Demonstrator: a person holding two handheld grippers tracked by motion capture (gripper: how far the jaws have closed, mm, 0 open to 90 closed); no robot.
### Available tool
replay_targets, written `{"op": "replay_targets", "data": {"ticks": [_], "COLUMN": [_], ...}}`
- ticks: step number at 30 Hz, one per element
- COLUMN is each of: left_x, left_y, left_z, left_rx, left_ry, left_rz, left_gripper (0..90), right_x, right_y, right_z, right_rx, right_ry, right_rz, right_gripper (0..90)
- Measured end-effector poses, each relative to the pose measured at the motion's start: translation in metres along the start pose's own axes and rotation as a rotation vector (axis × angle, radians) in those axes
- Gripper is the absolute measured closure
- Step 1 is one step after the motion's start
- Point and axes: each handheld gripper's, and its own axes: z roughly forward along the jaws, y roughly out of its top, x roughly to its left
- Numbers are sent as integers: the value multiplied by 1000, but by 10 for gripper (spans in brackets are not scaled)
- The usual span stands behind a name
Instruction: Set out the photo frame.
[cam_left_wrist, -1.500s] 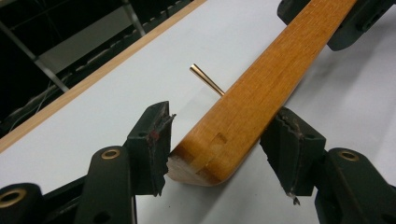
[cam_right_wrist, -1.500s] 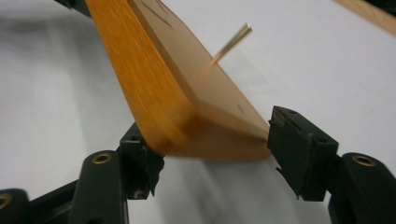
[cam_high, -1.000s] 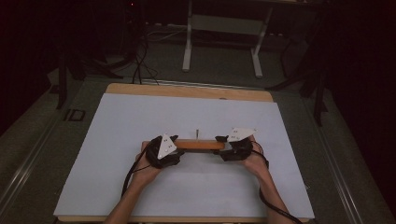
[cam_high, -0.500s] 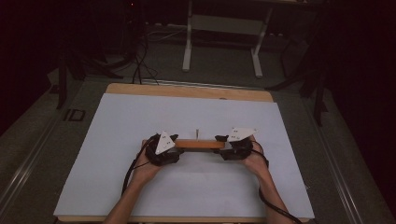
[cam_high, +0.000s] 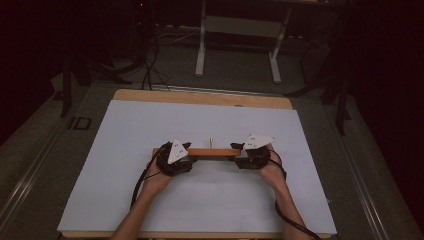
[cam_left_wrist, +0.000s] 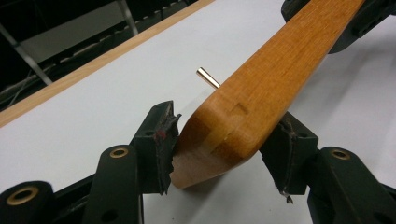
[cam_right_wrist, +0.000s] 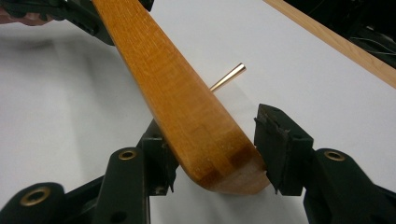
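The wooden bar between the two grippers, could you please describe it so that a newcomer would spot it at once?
Start at the white sheet covering the table. Near its middle, the left gripper and right gripper face each other, and the wooden bar spans the gap, one rounded end between each pair of jaws. It is orange-brown, with a thin brass-coloured pin sticking out of it.

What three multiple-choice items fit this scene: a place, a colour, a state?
1. Where is the bar? A on the floor; B between the two grippers; C under the table.
2. Cover colour? A white; B red; C green.
3. The bar is: A standing on end; B in two pieces; C whole, lying level.
Key: B, the left gripper and right gripper each have one end between their jaws, which have just been closing; A, the cover shows white; C, the bar spans level in one piece.
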Motion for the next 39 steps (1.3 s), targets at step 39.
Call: {"op": "replay_targets", "data": {"ticks": [39], "left_x": [2], "left_y": [5], "left_z": [-11], "left_rx": [23], "left_ry": [2], "left_rz": [104], "left_gripper": [552], "right_x": [0], "right_y": [6], "right_z": [-5], "right_rx": [-25], "right_ry": [46], "right_rz": [0], "right_gripper": [539]}}
